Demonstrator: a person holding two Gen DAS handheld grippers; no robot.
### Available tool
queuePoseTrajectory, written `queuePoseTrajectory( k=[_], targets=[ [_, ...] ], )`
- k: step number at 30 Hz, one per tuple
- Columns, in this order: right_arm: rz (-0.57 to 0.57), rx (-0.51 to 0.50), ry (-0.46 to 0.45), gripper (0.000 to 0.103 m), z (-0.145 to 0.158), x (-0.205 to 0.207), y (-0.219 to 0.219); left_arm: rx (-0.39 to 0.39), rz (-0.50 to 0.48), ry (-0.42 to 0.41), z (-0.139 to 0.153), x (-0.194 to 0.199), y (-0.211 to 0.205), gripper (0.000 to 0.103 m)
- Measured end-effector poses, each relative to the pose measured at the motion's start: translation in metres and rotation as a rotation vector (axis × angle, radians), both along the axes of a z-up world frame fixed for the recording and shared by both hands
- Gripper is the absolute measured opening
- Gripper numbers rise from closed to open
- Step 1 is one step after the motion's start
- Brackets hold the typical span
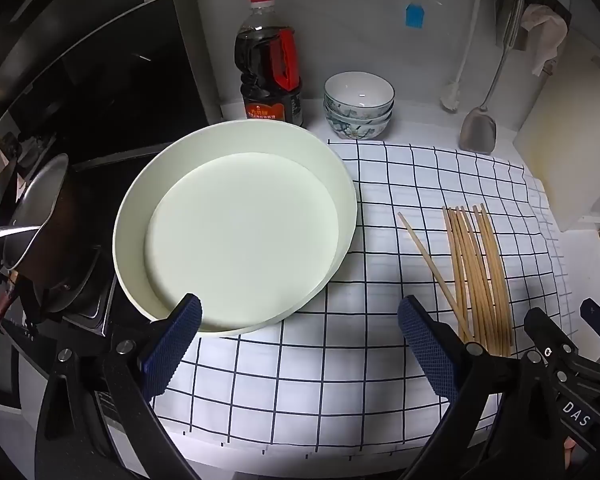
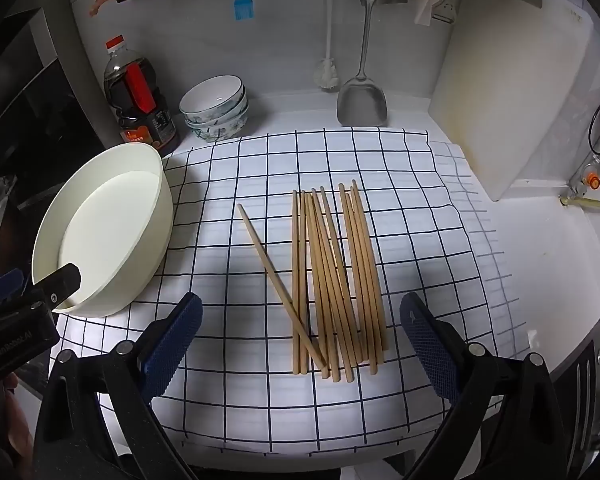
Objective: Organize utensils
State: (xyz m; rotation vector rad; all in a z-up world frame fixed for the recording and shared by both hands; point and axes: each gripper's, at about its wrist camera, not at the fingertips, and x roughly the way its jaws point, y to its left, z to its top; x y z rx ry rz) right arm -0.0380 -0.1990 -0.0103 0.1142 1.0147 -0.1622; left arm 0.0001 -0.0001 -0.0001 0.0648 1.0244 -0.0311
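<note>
Both tools are wide open and hold nothing. The chopsticks (image 2: 336,280) lie as a loose bundle on the checked cloth (image 2: 228,384), just ahead of the right tool (image 2: 300,344); the left tool (image 1: 298,344) hangs before the white basin (image 1: 236,224). They look light, stiff and smooth, so they may roll; gripping across the bundle's middle seems best.

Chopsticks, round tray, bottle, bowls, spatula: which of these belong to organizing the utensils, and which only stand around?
Belong to the job:
- chopsticks, loose on the checked cloth
- round white tray, empty
- left gripper and right gripper, both open

Only standing around:
- sauce bottle
- stacked bowls
- metal spatula
- cutting board
</note>
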Motion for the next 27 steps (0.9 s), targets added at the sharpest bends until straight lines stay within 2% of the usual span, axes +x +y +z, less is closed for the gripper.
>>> queuePoseTrajectory(
  k=[27],
  targets=[
    [0.001,0.011,0.002,0.095,0.0022,-0.0028,0.0001,-0.006,-0.004,-0.001,-0.0003,-0.0015,0.0003,0.097]
  ],
)
